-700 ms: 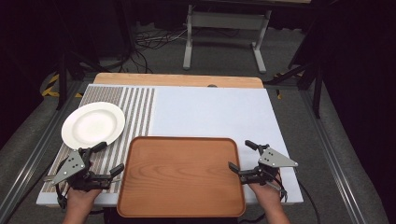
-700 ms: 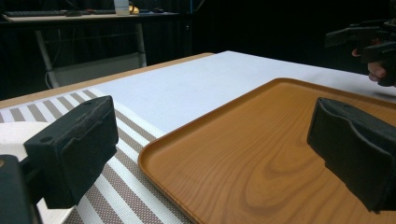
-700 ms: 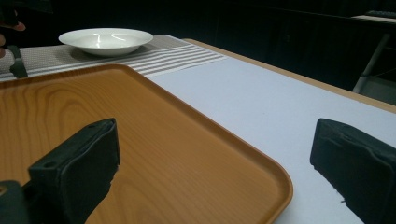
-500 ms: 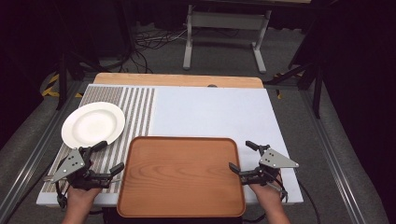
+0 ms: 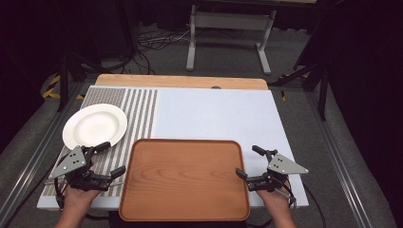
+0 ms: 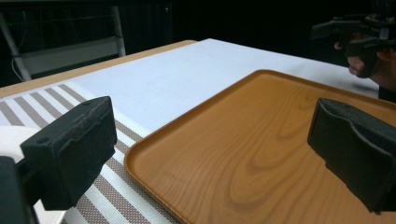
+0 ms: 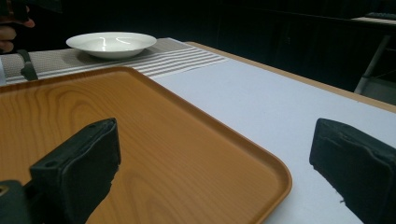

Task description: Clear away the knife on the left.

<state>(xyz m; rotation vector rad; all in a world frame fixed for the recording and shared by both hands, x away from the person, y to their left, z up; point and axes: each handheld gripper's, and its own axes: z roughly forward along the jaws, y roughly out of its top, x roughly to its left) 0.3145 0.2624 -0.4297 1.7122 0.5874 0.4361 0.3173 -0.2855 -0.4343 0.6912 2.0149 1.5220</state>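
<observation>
Evidently both grippers, left gripper (image 5: 110,159) and right gripper (image 5: 248,162), flank the wooden tray (image 5: 184,176) with jaws wide, holding nothing, poised to take its 2 sides.

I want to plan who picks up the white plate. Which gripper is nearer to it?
Left. The left gripper is just below the white plate, near its rim. The right gripper is beyond the wooden tray.

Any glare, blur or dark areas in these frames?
High view: table evenly lit, surroundings dark. Right gripper view: bright glints on the round white plate, near black jaws soft. Left gripper view: sheen on the brown wood-grain tray, dark background.
</observation>
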